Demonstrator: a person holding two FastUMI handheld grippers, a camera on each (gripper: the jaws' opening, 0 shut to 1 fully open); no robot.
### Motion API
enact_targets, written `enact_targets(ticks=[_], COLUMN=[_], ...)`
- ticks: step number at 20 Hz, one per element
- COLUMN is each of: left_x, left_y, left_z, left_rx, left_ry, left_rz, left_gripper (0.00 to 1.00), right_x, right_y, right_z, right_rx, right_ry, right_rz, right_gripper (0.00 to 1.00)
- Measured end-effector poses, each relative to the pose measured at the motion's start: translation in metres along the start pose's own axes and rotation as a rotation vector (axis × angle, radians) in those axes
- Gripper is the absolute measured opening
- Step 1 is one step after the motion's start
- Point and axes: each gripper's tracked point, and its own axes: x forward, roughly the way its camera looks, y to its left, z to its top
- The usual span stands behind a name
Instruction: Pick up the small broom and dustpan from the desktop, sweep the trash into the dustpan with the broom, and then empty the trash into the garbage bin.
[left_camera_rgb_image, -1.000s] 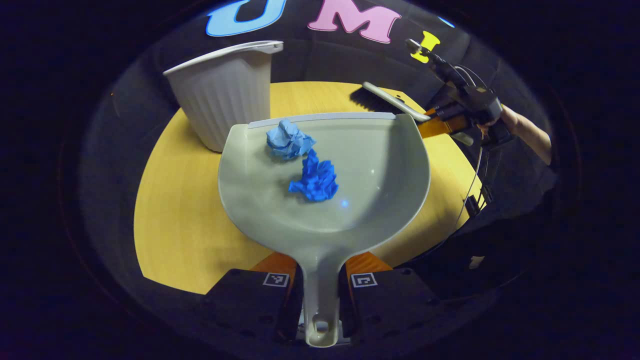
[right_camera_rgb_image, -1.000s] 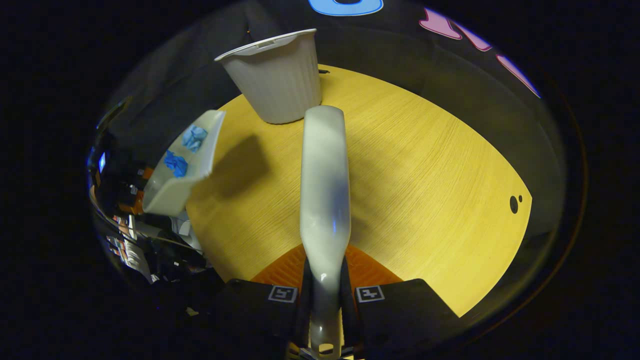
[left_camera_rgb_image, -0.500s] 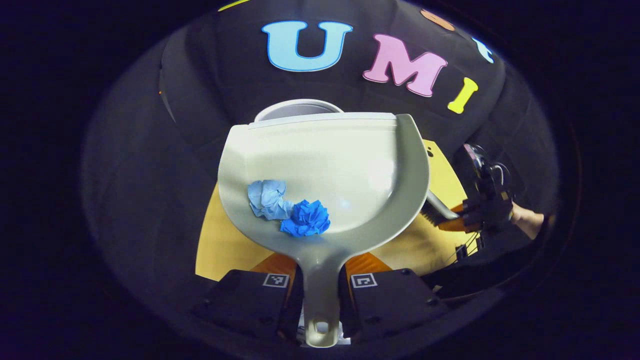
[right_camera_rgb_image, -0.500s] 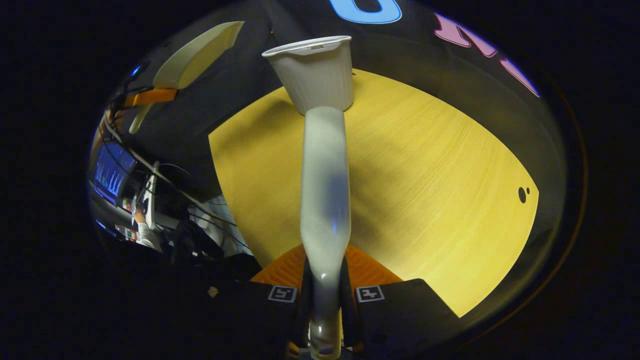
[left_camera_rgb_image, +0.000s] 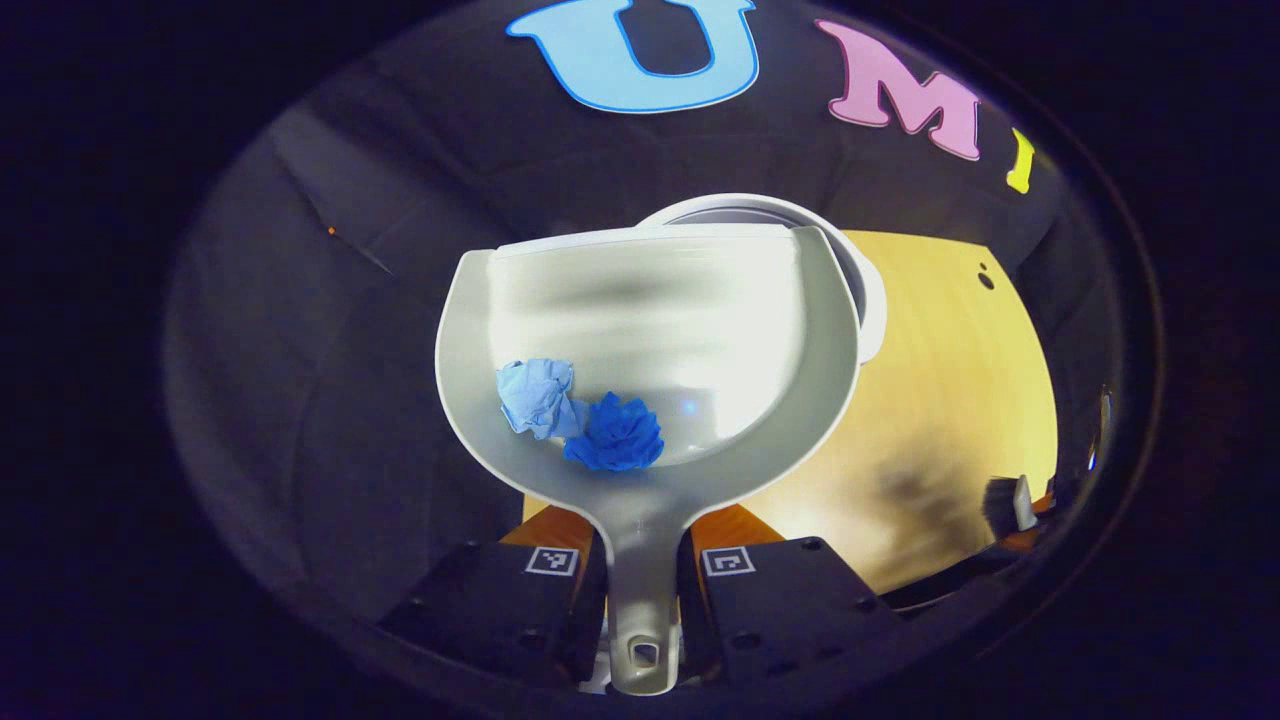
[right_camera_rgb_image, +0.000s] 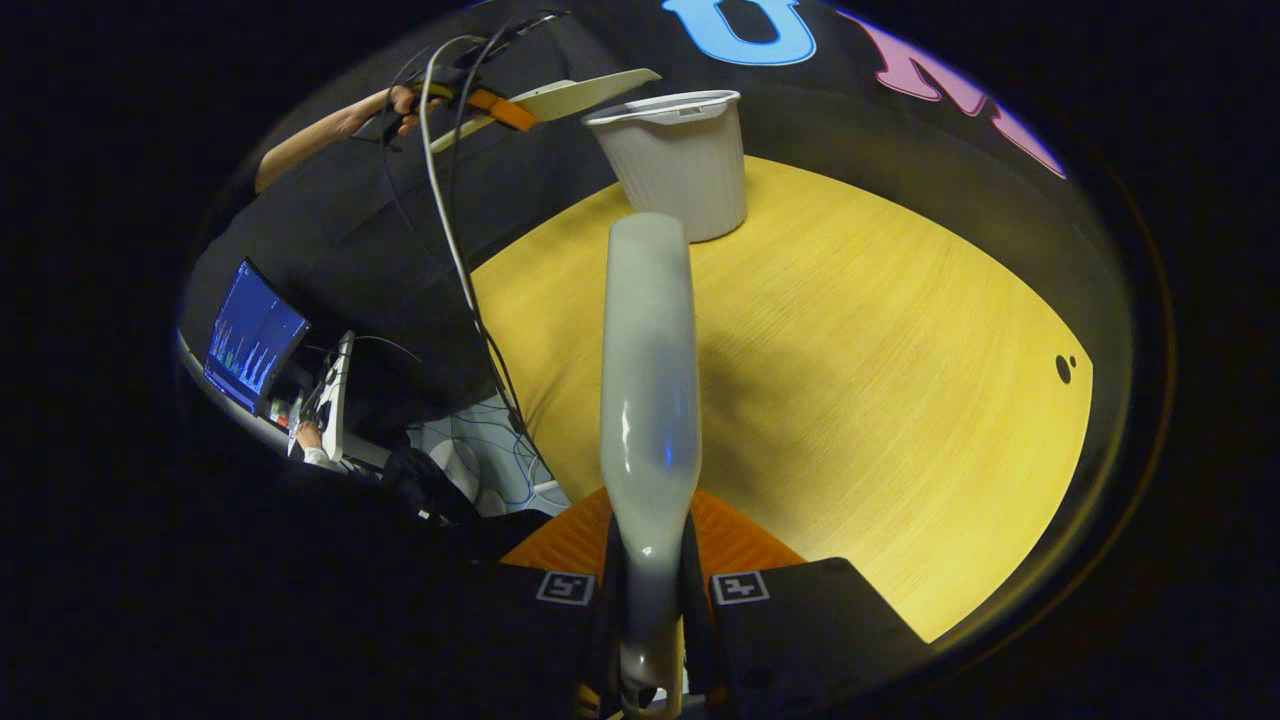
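My left gripper (left_camera_rgb_image: 640, 570) is shut on the handle of the grey dustpan (left_camera_rgb_image: 650, 330), held up in the air. A pale blue paper wad (left_camera_rgb_image: 535, 395) and a dark blue wad (left_camera_rgb_image: 615, 435) lie at the pan's rear, near the handle. The pan's front lip sits over the rim of the white ribbed bin (left_camera_rgb_image: 860, 290). In the right gripper view the dustpan (right_camera_rgb_image: 580, 95) hovers level beside the bin (right_camera_rgb_image: 680, 165), held by a hand (right_camera_rgb_image: 400, 100). My right gripper (right_camera_rgb_image: 650, 600) is shut on the broom's grey handle (right_camera_rgb_image: 645, 380), which points toward the bin.
The yellow wooden table (right_camera_rgb_image: 850, 350) spreads to the right, with a small dark hole (right_camera_rgb_image: 1062, 368) near its far edge. Cables (right_camera_rgb_image: 450, 230) hang at the left beside a lit screen (right_camera_rgb_image: 250, 335). The broom's head (left_camera_rgb_image: 1010, 505) is low at the right in the left gripper view.
The dustpan has travelled further toward the bin and now overlaps its rim. The wads stayed at the pan's rear. The broom drew back a little; the bin looks farther off.
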Motion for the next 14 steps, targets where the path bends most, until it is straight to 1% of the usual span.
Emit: enact_targets(ticks=[3, 4, 7, 9, 10, 12, 14], left_x=[-0.002, -0.013, -0.021, -0.019, -0.021, -0.022, -0.021], left_y=[0.01, 0.011, 0.016, 0.02, 0.02, 0.023, 0.027], left_z=[0.025, 0.03, 0.041, 0.045, 0.044, 0.043, 0.042], left_rx=[0.211, 0.282, 0.501, 0.626, 0.678, 0.772, 0.85], left_ry=[0.098, 0.114, 0.176, 0.216, 0.231, 0.24, 0.248], left_rz=[0.174, 0.223, 0.305, 0.381, 0.423, 0.501, 0.552], left_gripper=[0.29, 0.29, 0.29, 0.29, 0.29, 0.29, 0.29], right_x=[0.001, -0.004, -0.007, -0.008, -0.009, -0.009, -0.009], right_y=[0.009, 0.009, 0.01, 0.005, 0.003, 0.004, 0.005], right_z=[-0.011, -0.015, -0.02, -0.025, -0.027, -0.033, -0.041], right_rx=[0.066, 0.097, 0.167, 0.187, 0.203, 0.252, 0.293], right_ry=[-0.014, -0.02, -0.049, -0.062, -0.069, -0.077, -0.074], right_rz=[0.006, 0.015, 0.034, 0.015, 0.009, 0.021, 0.031], right_gripper=[0.29, 0.29, 0.29, 0.28, 0.28, 0.28, 0.28])
